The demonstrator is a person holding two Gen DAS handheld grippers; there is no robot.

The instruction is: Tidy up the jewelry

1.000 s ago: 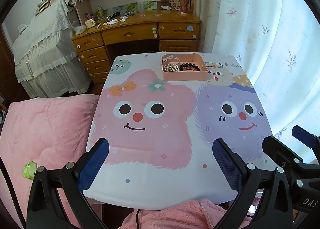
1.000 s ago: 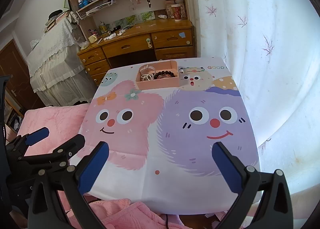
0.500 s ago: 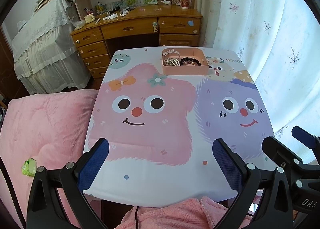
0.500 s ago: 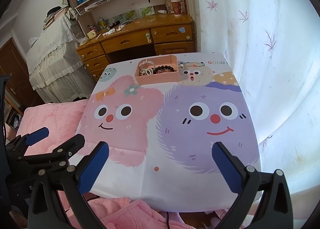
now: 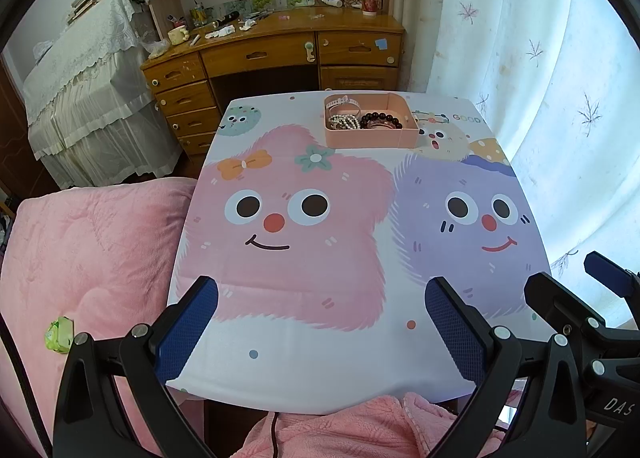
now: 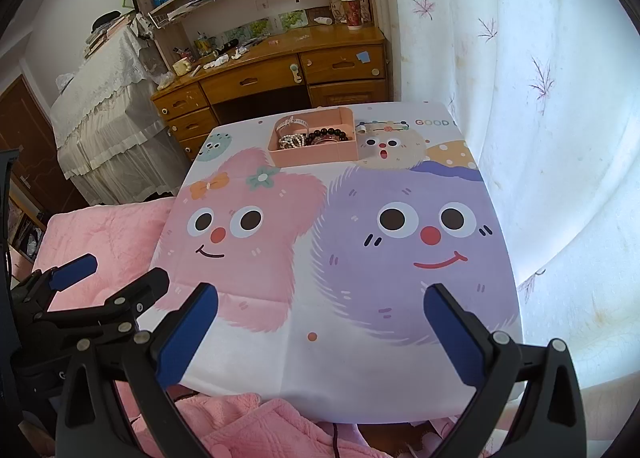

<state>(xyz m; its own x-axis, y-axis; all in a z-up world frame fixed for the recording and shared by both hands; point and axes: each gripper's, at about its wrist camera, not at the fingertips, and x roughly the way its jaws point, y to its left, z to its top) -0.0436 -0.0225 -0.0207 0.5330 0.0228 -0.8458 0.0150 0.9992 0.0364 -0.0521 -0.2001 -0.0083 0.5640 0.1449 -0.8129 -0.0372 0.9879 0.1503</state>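
Note:
A pink tray (image 5: 370, 137) (image 6: 316, 153) sits at the far edge of the table. It holds a pearl bracelet (image 5: 344, 121) (image 6: 291, 141), a dark bead bracelet (image 5: 380, 121) (image 6: 330, 133) and a pale watch strap (image 5: 342, 101) (image 6: 292, 123). A colourful bead bracelet (image 6: 382, 123) (image 5: 434, 116) lies on the cloth just right of the tray. My left gripper (image 5: 320, 318) is open and empty above the table's near edge. My right gripper (image 6: 320, 322) is open and empty beside it, to the right.
The table wears a cartoon cloth (image 5: 320, 217) with a pink and a purple face. A pink quilt (image 5: 80, 258) lies to the left. A wooden desk (image 5: 280, 53) stands beyond the table. A white curtain (image 6: 540, 97) hangs on the right.
Both grippers have risen and tilted a little, so the table and tray sit lower in view. Both stay open and empty.

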